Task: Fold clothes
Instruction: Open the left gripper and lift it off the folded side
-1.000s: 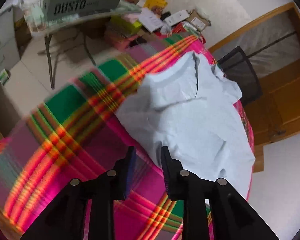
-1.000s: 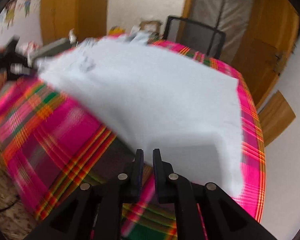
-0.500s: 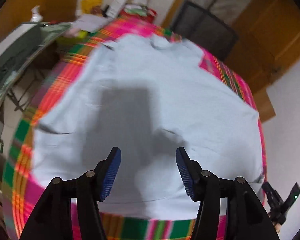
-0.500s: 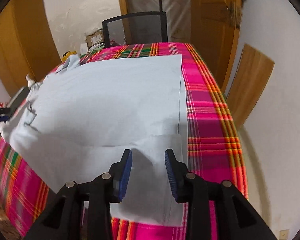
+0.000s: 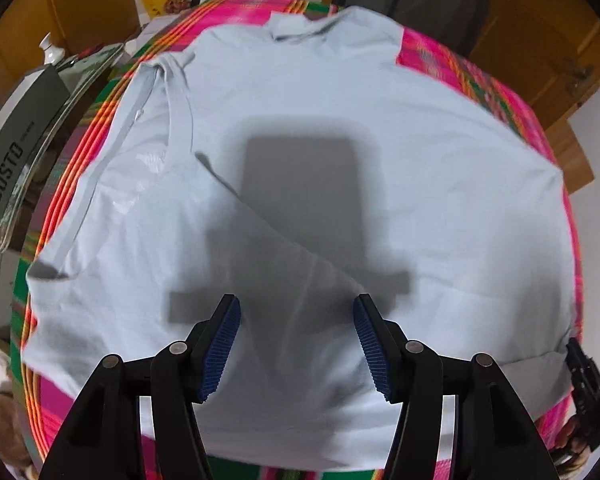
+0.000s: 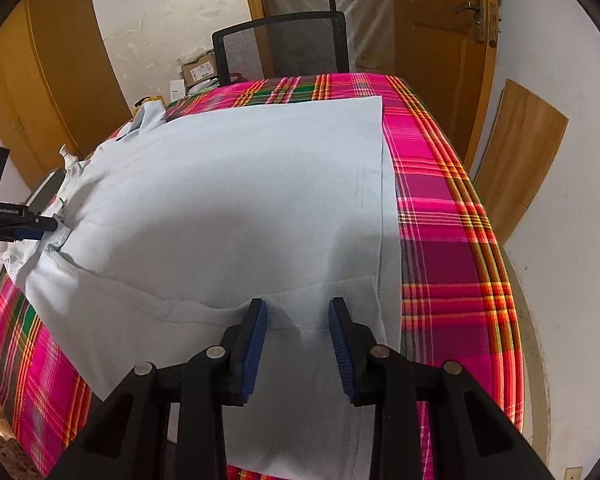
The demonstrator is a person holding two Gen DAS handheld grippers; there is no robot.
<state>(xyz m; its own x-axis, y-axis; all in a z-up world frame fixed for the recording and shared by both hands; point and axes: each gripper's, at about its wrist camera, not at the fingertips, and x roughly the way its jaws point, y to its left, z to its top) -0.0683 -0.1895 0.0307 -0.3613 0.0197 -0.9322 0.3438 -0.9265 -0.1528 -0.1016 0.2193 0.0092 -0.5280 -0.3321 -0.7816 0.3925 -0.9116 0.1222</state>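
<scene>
A pale blue shirt [image 5: 340, 120] of soft, matt knit cloth lay over a woven plaid tablecloth [image 6: 440, 220] in pink, green and orange. The gripper fingers [image 6: 256, 344] were matt black plastic with ribbed blue rubbery pads. Behind stood a black mesh-backed chair [image 6: 284, 48] and glossy varnished wooden doors [image 6: 440, 40].

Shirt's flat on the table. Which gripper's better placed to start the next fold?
Probably right gripper: closing jaws straddle the shirt's hem corner. Left gripper hangs open over mid-fabric, no edge between its pads.
</scene>
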